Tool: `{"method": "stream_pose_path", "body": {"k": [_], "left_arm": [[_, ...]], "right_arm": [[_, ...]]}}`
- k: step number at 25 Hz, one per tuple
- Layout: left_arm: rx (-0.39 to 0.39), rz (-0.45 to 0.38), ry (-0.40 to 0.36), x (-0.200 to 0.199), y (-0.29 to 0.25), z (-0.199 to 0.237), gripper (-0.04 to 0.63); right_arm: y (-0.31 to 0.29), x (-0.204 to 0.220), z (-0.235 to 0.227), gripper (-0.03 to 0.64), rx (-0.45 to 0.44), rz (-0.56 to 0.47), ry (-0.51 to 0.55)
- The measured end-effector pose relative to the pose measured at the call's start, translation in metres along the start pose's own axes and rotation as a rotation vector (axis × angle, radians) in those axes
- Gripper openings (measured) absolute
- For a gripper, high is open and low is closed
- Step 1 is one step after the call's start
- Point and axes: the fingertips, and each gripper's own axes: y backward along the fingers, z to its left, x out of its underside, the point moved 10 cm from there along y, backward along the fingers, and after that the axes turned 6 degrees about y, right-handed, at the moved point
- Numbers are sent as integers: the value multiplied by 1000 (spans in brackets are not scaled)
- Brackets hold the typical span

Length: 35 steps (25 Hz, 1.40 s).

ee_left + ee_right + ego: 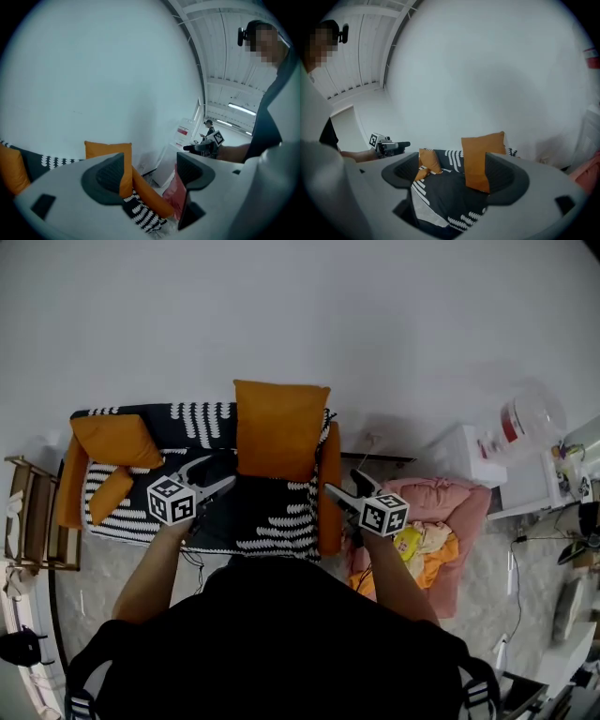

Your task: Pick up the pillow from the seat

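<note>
A large orange pillow (pixel 281 430) stands upright against the back of the black-and-white patterned seat (pixel 272 521), at its right end. It also shows as the orange pillow (pixel 108 150) beyond my left jaws, and as the pillow (pixel 480 154) in the right gripper view. My left gripper (pixel 211 474) hovers just left of the pillow's lower edge, open with nothing between its jaws (pixel 150 173). My right gripper (pixel 345 488) is at the seat's orange right arm (pixel 330 493), below and right of the pillow, also open and empty (pixel 452 176). Neither touches the pillow.
Two smaller orange pillows (pixel 117 440) lie at the seat's left end. A wooden rack (pixel 28 521) stands left of the seat. A pink cushion (pixel 450 512) with yellow and orange cloth lies to the right, with a white cabinet (pixel 464 451) and a plastic jar (pixel 530 418) beyond it.
</note>
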Motion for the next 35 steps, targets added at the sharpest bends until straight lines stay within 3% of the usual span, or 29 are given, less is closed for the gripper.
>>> {"method": "stream_pose_path", "body": {"k": [18,28,35], "left_arm": [[51,11,20,-52,-24,97,357],[100,30,32,-67,-34,141,357],[129,46,35,-75,-39,168,357]], "right_arm": [[-75,-24,-5,431,80,-2,-71],[-106,-31,2,431,137,53,-44],[-123,-35,8,431,180,30,-65]]}}
